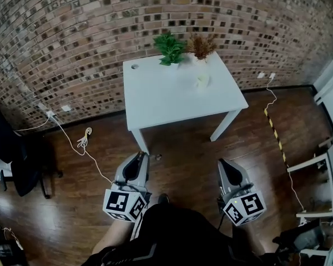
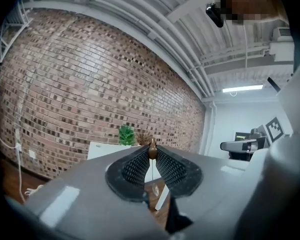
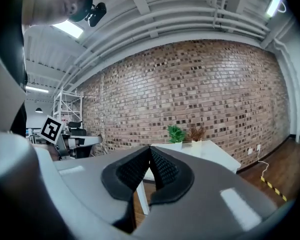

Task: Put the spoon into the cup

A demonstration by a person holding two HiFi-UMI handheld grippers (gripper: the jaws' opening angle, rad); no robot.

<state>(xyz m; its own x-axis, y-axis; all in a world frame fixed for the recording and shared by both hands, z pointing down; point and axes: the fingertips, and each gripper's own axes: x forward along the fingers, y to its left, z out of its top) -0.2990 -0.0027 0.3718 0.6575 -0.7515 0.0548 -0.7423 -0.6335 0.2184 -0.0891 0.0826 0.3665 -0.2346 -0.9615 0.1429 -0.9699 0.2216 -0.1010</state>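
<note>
Spoon (image 2: 152,153) was what I checked first on my feed. Its brown handle end sat pinched between the fingers (image 2: 135,167) of the left gripper (image 2: 152,148), right at their tips. The thin shaft hung straight down below them, bowl at the bottom, over the wooden floor (image 1: 183,148). The right gripper (image 3: 151,150) had its fingers (image 3: 164,168) pressed together with nothing between them. In the head view I saw both grippers held low in front of the person, side by side and apart. They pointed toward a white table whose tabletop (image 1: 161,98) stood against the brick wall (image 1: 72,43), well away from the fingertips. The cup (image 1: 202,82), pale and small, stood on that tabletop toward its far right part. It was just in front of two potted plants at the wall edge: a green plant (image 1: 170,49) and, to its right, a dried brown plant (image 1: 202,46). So the spoon was well apart from the cup and not in it. A black chair (image 1: 14,154) stood at the left by the wall, and a white cable (image 1: 85,138) ran from a wall socket across the floor. The person's dark-clad legs (image 1: 177,231) filled the bottom of the head view between the two marker cubes.
</note>
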